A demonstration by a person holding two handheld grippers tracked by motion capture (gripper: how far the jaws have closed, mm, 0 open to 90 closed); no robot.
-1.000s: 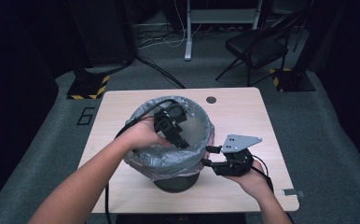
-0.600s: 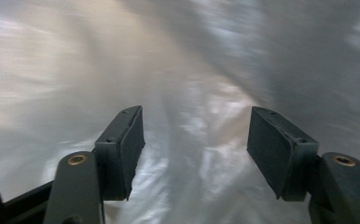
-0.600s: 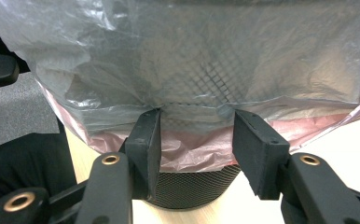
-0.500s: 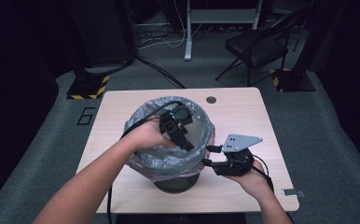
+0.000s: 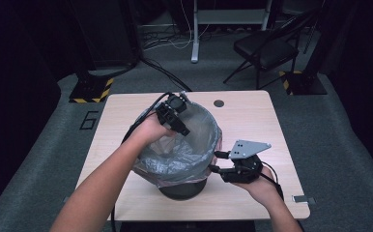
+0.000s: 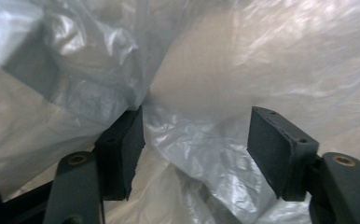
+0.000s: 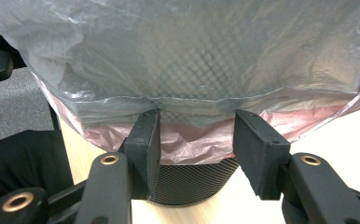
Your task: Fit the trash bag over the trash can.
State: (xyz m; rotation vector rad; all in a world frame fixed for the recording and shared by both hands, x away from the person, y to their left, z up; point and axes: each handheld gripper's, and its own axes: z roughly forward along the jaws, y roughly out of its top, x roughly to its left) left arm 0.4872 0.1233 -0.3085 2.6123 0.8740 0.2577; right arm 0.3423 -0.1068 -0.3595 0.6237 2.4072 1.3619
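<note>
Bin liner (image 5: 175,159), clear plastic draped over a black mesh bin (image 5: 182,188) at the worktop's (image 5: 252,121) middle, needs seating. Nearest, the right gripper (image 5: 215,162) waits half open at the liner's hem on the bin's right side, pads clear of the film. Farther in, the left gripper (image 5: 180,129) reaches into the bag, jaws parted, gripping nothing. Best to pinch the hem while the left presses plastic downward gently.

Two black handheld grippers, left gripper (image 5: 174,116) and right gripper (image 5: 236,169), each with flat rectangular dark pads on jointed arms pinned by brass-coloured rivets. Grey three-cornered plate dotted with small holes atop the right one; black cable trailing from each. Bare forearms, no sleeves in sight.
</note>
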